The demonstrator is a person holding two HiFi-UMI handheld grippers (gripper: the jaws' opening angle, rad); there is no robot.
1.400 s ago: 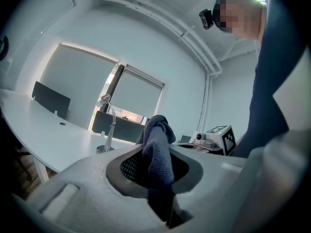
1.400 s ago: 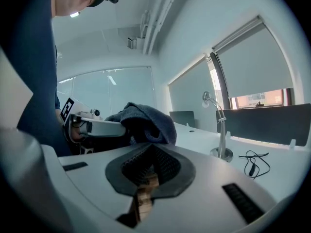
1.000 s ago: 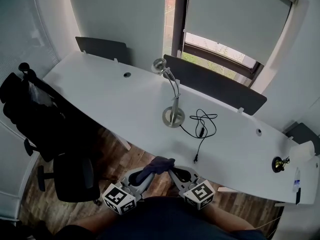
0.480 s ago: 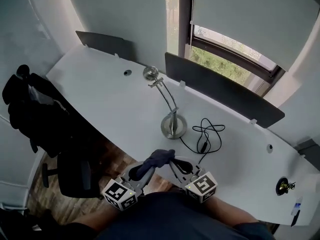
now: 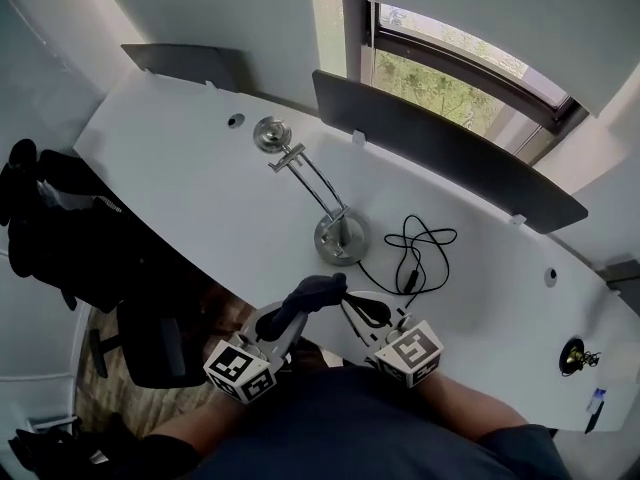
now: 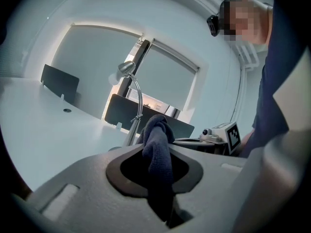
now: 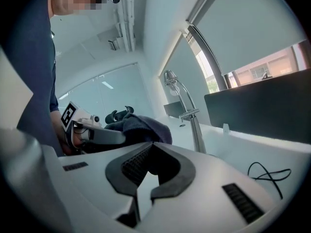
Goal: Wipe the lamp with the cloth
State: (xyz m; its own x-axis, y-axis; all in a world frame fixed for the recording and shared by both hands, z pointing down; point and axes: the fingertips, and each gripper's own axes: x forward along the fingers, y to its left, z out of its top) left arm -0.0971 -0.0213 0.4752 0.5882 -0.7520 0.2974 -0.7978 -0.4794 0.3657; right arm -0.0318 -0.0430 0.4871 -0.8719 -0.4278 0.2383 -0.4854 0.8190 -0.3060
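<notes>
A chrome desk lamp (image 5: 342, 236) stands on the white desk (image 5: 190, 188), its round head (image 5: 268, 133) leaning back left; its stem also shows in the left gripper view (image 6: 138, 103) and the right gripper view (image 7: 188, 114). A dark blue cloth (image 5: 318, 291) is bunched between the jaws of my left gripper (image 5: 298, 314), which is shut on it (image 6: 154, 152); the cloth (image 6: 156, 130) sticks up past the tips. My right gripper (image 5: 348, 304) is close beside it on the right, shut and holding nothing (image 7: 153, 143). Both hover at the desk's front edge, a little short of the lamp base.
A black cable (image 5: 415, 253) lies coiled right of the lamp base. Dark partition panels (image 5: 440, 158) line the desk's far edge under a window. A black office chair with a dark garment on it (image 5: 90, 248) stands left. A small dark object (image 5: 575, 353) sits far right.
The head view has shifted forward over the desk, so the lamp base now lies closer to both grippers. The left gripper still holds the cloth; the right stays shut beside it.
</notes>
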